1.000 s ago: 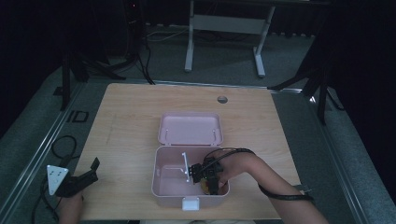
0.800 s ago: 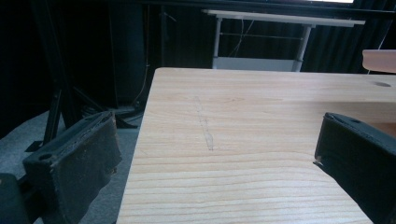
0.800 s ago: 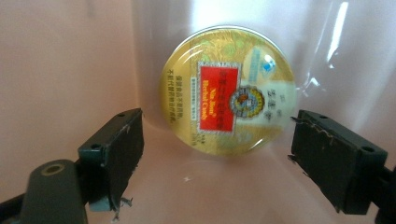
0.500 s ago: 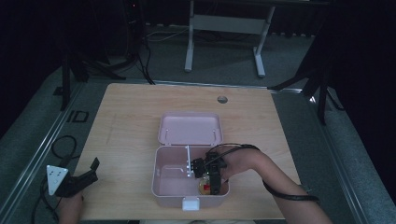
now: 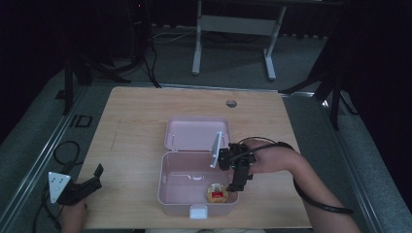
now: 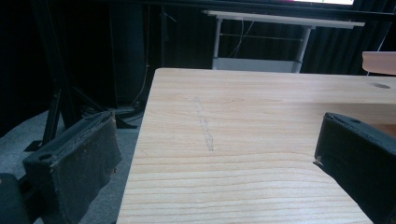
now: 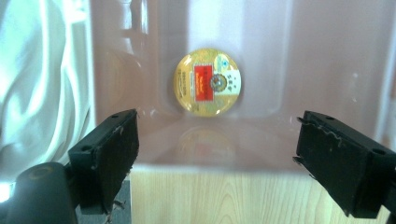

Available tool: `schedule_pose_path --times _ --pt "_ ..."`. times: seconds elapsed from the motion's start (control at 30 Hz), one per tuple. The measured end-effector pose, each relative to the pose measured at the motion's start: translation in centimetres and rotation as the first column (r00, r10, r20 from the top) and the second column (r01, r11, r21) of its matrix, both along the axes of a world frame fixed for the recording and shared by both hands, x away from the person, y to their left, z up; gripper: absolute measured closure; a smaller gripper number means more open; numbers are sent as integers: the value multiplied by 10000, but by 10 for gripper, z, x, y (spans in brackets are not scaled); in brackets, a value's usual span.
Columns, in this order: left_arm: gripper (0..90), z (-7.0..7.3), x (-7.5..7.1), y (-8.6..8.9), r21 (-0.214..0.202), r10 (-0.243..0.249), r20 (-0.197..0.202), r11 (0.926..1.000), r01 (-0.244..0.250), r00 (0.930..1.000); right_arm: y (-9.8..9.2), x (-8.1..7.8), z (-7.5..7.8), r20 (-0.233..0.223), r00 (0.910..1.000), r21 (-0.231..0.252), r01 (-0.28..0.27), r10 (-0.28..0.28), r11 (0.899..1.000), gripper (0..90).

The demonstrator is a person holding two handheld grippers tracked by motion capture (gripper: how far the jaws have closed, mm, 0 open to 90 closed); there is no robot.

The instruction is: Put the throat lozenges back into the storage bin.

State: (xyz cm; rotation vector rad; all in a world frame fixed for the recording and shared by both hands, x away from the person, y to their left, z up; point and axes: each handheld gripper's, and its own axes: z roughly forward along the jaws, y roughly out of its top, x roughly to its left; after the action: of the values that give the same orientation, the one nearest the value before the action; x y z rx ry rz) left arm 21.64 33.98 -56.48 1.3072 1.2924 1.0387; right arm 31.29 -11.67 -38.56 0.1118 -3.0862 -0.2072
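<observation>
Round gold tin (image 5: 217, 193) with a red label lay flat on the floor of the open pink box (image 5: 180, 175), lower centre of the high view, near the box's front right corner. Right gripper (image 5: 237, 187) hung at the box's right rim just beside the tin, jaws spread wide, gripping nothing. In the right gripper view the tin (image 7: 208, 81) sat upper centre, apart from both jaws. Left gripper (image 5: 93, 178) sat at the lower left over the table (image 5: 136, 111) edge, jaws wide apart, empty.

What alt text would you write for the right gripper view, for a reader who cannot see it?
A round gold tin with a red label lies on the floor of an open pink box. The right gripper hovers open above it, its two black jaws wide apart and empty, over the box's near wall and the wooden table.
</observation>
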Motion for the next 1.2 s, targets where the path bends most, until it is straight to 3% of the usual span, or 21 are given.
schedule_pose_path --times 0.13,0.37,0.6,0.67,0.77,0.8,0.83,0.93,0.97,1.0,1.03,1.07,1.1,1.13,1.17,1.2 --pt "4 0 0 0 -6 6 -2 10000 -6 10000 -29 1 10 115 9992 477 381 -387 9981 127" --pt "4 0 0 0 5 12 -8 10000 -12 10000 -66 5 5 161 9949 860 976 -993 9915 127" --pt "4 0 0 0 13 15 -12 10000 -15 10000 -89 9 -23 328 9876 1260 1486 -1538 9808 124" --pt "4 0 0 0 13 12 -10 10000 -12 10000 -97 11 -36 281 9841 1620 1687 -1754 9723 125" --pt "4 0 0 0 16 17 -12 10000 -17 10000 -110 16 -64 35 9742 2169 2197 -2258 9511 125" --pt "4 0 0 0 29 13 -17 10000 -13 10000 -110 16 -64 35 9742 2169 2197 -2258 9511 125" --pt "4 0 0 0 31 10 -16 10000 -10 10000 -116 20 -81 66 9659 2482 2492 -2589 9361 124" --pt "4 0 0 0 25 9 -9 10000 -9 10000 -127 26 -108 449 9444 2811 3010 -3258 9112 116" --pt "4 0 0 0 32 9 -12 10000 -9 10000 -130 28 -115 651 9343 2914 3182 -3505 9021 116" --pt "4 0 0 0 32 9 -12 10000 -9 10000 -130 28 -115 651 9343 2914 3182 -3505 9021 116" --pt "4 0 0 0 32 9 -12 10000 -9 10000 -133 30 -120 743 9250 3063 3345 -3727 8912 116" --pt "4 0 0 0 32 8 -16 10000 -8 10000 -140 33 -129 1016 8964 3532 3730 -4315 8579 114" --pt "4 0 0 0 34 8 -16 10000 -8 10000 -145 35 -135 1051 8736 3838 4052 -4751 8298 114" --pt "4 0 0 0 27 5 -17 10000 -5 10000 -147 36 -137 1000 8605 4049 4234 -4995 8104 114" --pt "4 0 0 0 30 6 -20 10000 -6 10000 -150 38 -142 1069 8422 4311 4397 -5285 7879 112" --pt "4 0 0 0 41 8 -18 10000 -7 10000 -153 38 -146 1175 8251 4463 4533 -5526 7716 108"
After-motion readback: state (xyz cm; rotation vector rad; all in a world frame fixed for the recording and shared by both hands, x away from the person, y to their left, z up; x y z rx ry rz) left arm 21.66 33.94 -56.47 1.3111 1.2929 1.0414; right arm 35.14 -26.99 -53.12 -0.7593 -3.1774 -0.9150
